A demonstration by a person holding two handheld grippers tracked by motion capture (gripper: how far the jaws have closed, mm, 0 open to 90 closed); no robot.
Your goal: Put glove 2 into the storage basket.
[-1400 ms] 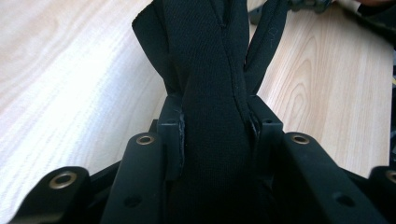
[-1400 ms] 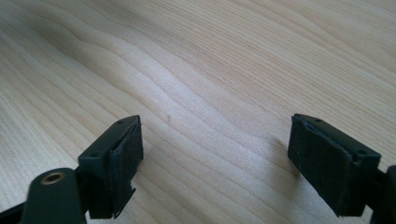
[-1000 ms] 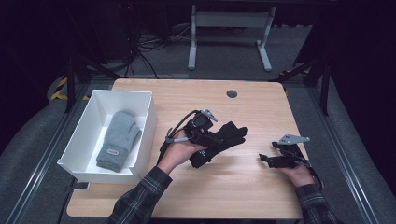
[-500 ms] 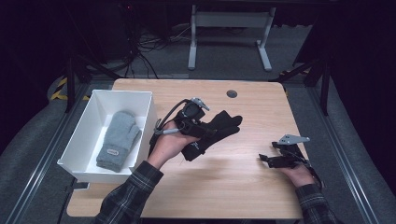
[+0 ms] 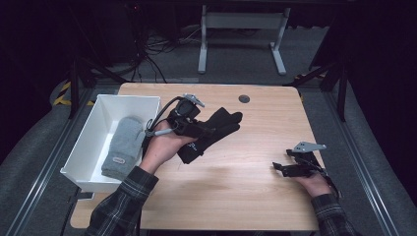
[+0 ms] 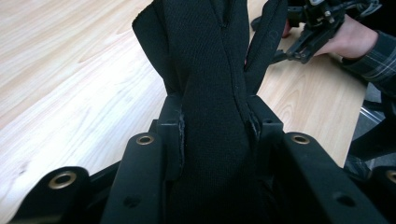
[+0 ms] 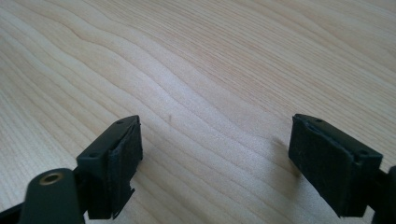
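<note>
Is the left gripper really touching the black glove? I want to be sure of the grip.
Touching. In the left gripper view both pads of the left gripper press the black glove from either side.

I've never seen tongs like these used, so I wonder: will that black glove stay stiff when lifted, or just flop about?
Probably floppy: the black glove droops past both sides of the left gripper clamped on it. It looks light, since a pinch on its middle seems enough to carry it. The knitted fabric bunches between the pads, so slipping seems unlikely.
</note>
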